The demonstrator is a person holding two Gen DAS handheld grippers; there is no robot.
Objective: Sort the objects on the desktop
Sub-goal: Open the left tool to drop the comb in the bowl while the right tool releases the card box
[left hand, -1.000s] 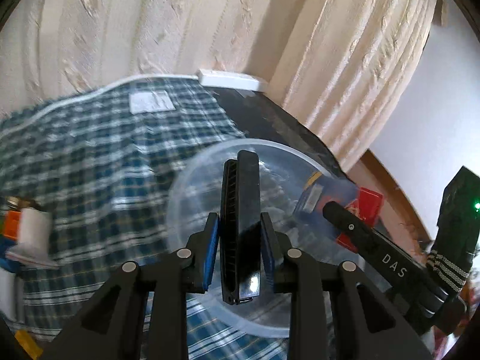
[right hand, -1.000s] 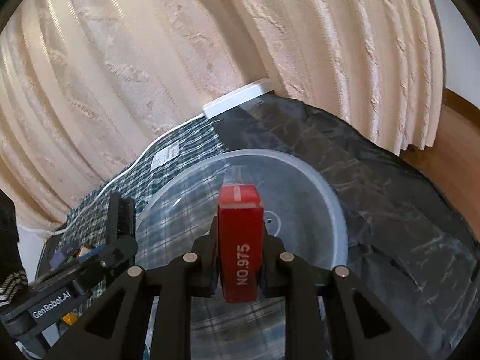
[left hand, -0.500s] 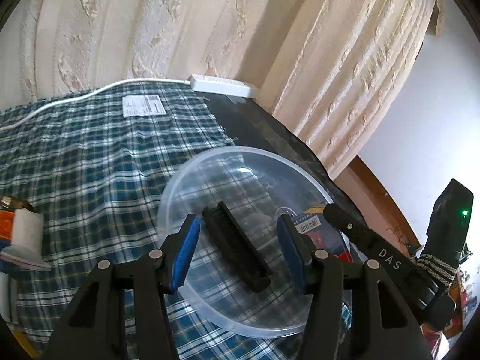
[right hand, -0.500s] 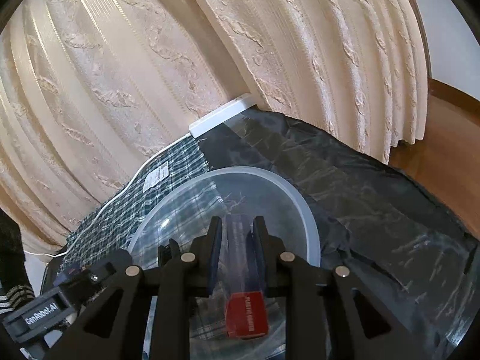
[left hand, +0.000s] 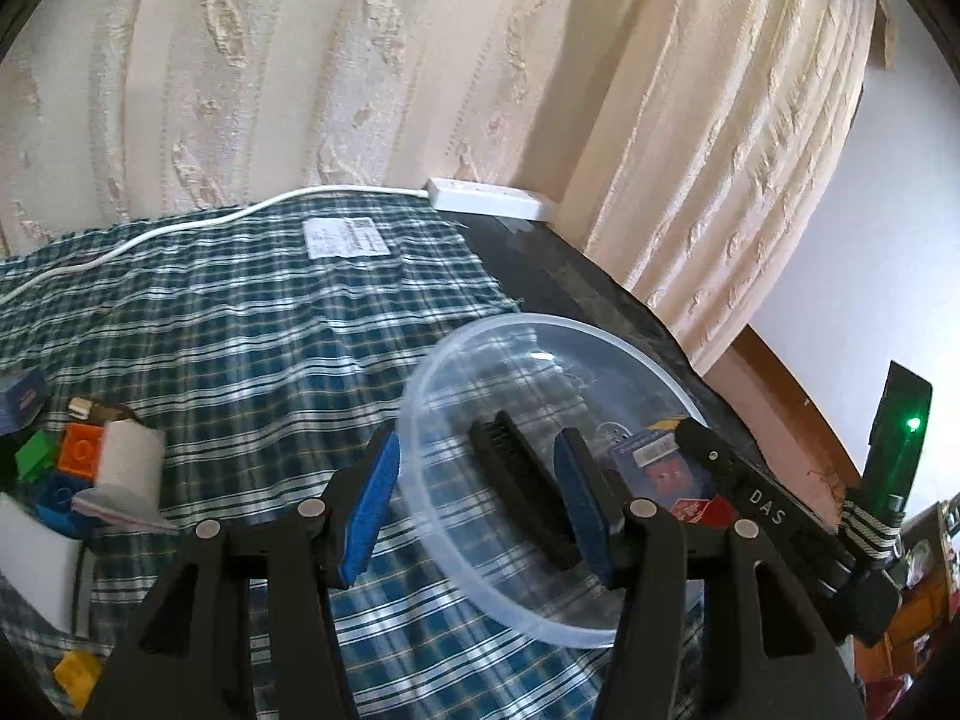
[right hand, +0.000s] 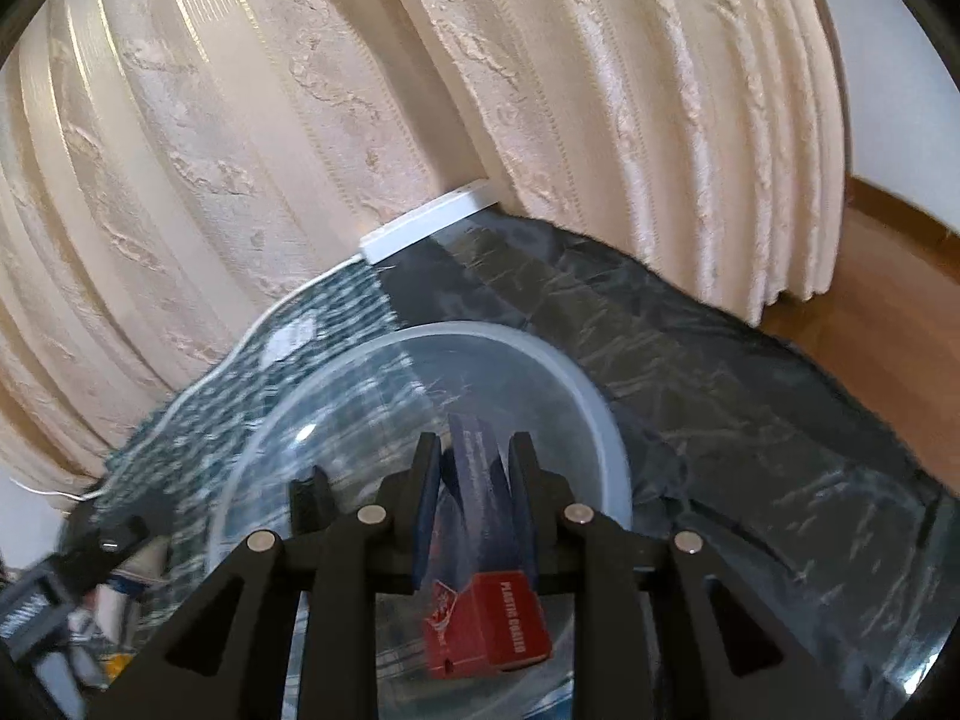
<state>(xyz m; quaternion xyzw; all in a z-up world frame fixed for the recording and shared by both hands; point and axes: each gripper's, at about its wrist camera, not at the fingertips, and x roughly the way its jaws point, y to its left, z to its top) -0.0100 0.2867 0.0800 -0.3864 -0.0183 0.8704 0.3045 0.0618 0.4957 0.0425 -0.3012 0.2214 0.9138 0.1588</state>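
A clear plastic bowl (left hand: 456, 354) sits on the checked cloth. A black comb (left hand: 519, 483) lies inside it, with a red card box (left hand: 699, 507) and a blue card (left hand: 645, 450) beside it. My left gripper (left hand: 480, 498) is open and empty, just above the bowl's near rim. In the right wrist view, my right gripper (right hand: 474, 504) is over the bowl (right hand: 606, 420), its jaws slightly apart around a blue sleeve (right hand: 480, 480); the red card box (right hand: 489, 624) lies below it in the bowl.
Toy bricks (left hand: 81, 450), a white thread spool (left hand: 126, 468) and a white block (left hand: 36, 564) lie at the left. A white power strip (left hand: 489, 201) and its cable run along the curtain. Black sheeting (right hand: 750, 396) covers the right of the table.
My left gripper opened and dropped the black comb into the bowl, then drew back left. My right gripper let the red card box slide down into the bowl.
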